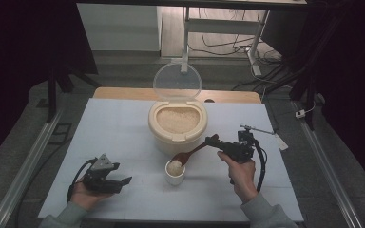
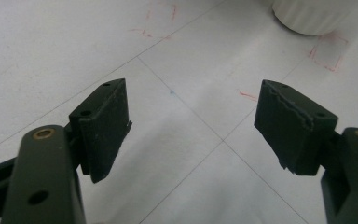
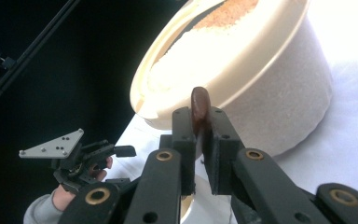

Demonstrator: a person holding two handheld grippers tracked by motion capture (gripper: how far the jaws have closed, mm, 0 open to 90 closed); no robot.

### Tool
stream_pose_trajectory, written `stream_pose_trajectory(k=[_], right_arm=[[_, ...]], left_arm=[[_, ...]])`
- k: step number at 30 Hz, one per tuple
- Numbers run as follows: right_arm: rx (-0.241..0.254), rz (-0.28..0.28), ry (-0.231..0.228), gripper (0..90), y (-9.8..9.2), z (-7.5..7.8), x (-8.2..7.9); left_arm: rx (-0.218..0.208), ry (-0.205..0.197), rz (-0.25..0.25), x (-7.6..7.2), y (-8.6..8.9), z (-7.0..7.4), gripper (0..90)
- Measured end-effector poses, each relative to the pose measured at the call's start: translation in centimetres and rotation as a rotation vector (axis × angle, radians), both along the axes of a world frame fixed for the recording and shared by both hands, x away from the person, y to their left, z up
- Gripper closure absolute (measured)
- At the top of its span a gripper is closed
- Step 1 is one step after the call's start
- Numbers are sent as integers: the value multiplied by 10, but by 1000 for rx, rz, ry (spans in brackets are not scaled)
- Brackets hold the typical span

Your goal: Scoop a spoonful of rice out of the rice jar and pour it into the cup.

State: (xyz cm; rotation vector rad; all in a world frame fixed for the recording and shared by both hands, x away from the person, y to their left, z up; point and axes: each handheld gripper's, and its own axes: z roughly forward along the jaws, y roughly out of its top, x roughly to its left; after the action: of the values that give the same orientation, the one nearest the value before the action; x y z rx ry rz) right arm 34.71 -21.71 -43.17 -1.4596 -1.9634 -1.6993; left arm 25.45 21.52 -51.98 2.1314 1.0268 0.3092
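A cream tub of rice (image 1: pixel 177 124) stands mid-table with its clear lid (image 1: pixel 177 81) swung up behind it. In front of it sits a small white cup (image 1: pixel 175 173) heaped with rice. My right gripper (image 1: pixel 214 141) is shut on the handle of a brown wooden spoon (image 1: pixel 190 153), whose bowl lies over the cup's rim. In the right gripper view the spoon handle (image 3: pixel 199 106) stands pinched between the jaws, with the tub (image 3: pixel 261 88) behind. My left gripper (image 1: pixel 123 181) rests open on the table at the front left, holding nothing; its jaws (image 2: pixel 193 126) stand wide apart over bare table.
The white table top (image 1: pixel 123 128) has faint grid lines and red marks (image 2: pixel 328 58). The base of the white cup (image 2: pixel 310 16) shows at the top right of the left gripper view. A metal frame (image 1: pixel 223 28) and cables lie beyond the table's far edge.
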Motion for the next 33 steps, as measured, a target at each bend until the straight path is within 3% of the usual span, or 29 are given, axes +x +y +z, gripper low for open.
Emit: stream_pose_trajectory(k=[13, 20, 25, 33], right_arm=[[-56, 28, -154, 827, 2, 10, -14], [-51, 32, -162, 827, -1, 9, -15], [-21, 29, -142, 827, -6, 6, -13], [18, 33, -156, 826, -24, 11, -14]], left_arm=[[1, 0, 1, 0, 0, 0, 256], [4, 1, 0, 0, 0, 0, 255], [1, 1, 2, 0, 0, 0, 255], [0, -3, 3, -1, 0, 0, 255]])
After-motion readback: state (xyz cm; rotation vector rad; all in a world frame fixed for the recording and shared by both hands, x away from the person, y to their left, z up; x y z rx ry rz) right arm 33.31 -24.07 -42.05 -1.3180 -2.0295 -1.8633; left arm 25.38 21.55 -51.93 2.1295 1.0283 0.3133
